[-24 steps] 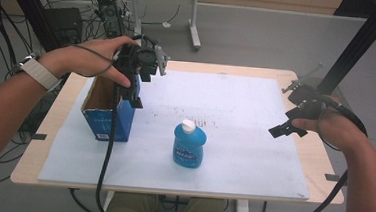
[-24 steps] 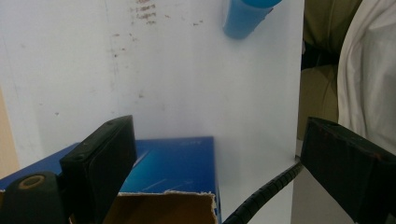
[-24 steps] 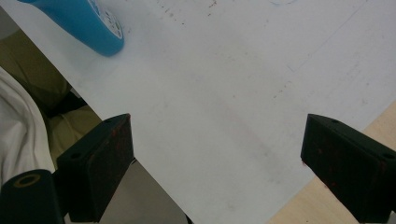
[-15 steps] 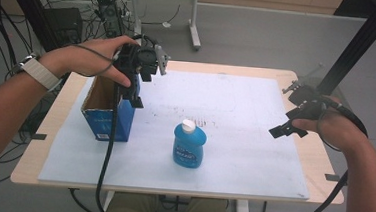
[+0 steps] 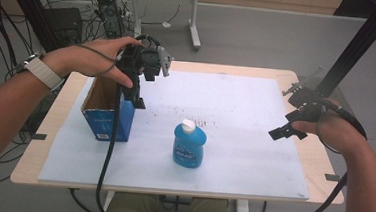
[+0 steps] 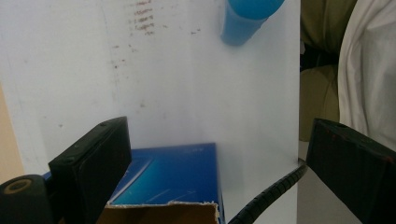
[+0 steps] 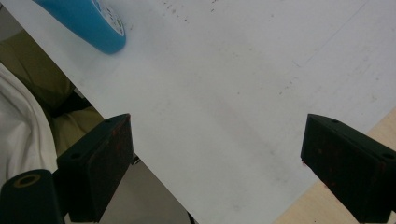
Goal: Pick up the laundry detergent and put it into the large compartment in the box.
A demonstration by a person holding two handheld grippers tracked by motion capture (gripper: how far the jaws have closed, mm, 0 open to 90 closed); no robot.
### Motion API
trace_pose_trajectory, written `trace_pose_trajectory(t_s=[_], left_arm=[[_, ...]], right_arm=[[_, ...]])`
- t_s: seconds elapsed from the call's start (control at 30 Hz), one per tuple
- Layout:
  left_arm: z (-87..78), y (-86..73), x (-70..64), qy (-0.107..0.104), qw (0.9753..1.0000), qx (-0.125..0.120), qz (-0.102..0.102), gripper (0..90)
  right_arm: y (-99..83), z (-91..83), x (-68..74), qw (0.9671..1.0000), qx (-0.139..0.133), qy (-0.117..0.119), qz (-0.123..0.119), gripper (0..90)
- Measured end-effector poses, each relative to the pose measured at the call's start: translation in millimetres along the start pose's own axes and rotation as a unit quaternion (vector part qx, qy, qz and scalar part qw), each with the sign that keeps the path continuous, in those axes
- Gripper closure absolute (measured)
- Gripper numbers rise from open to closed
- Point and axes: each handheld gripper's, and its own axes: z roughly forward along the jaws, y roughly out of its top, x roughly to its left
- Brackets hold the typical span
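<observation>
Left hand (image 5: 91, 59): comes in over the surface's left far corner, watch strap on the wrist, gripping its tool from above.
Left gripper (image 5: 137, 100): hangs right above the near right corner of the box, pointing down; in the left gripper view its jaws stand wide apart with nothing between them, the box edge just below.
Cardboard box (image 5: 106, 115): blue outside, brown inside, open at the top, upright on the left part of the white mat (image 5: 242, 160); in the left gripper view its torn top edge (image 6: 163, 205) shows at the bottom.
Cable (image 5: 108, 150): trails from the left gripper down past the box front and off the near edge.
Blue bottle (image 5: 189, 144): upright with a white cap, mid-mat, well right of the box and clear of both grippers; its base peeks in at the top of both gripper views.
Right gripper (image 5: 288, 130): low over the mat's right side, jaws spread wide, empty.
Right hand (image 5: 332, 131): holds it at the right edge of the surface (image 5: 322, 160).
</observation>
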Motion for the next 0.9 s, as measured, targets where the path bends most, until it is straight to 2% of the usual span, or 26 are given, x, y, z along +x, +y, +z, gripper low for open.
trace_pose_trajectory(t_s=[0.4, 0.9], left_arm=[[2.0, 15.3, -6.1, 0.0, 0.9996, 0.003, 0.029, 7.1], [3.5, 29.5, -10.0, -0.003, 0.9989, 0.002, 0.046, 7.2]], right_arm=[[-0.7, -0.5, -1.9, 1.0, -0.001, 0.001, 0.002, 9.3], [-1.0, 2.1, -1.6, 1.0, 0.0, 0.002, 0.003, 9.3]])
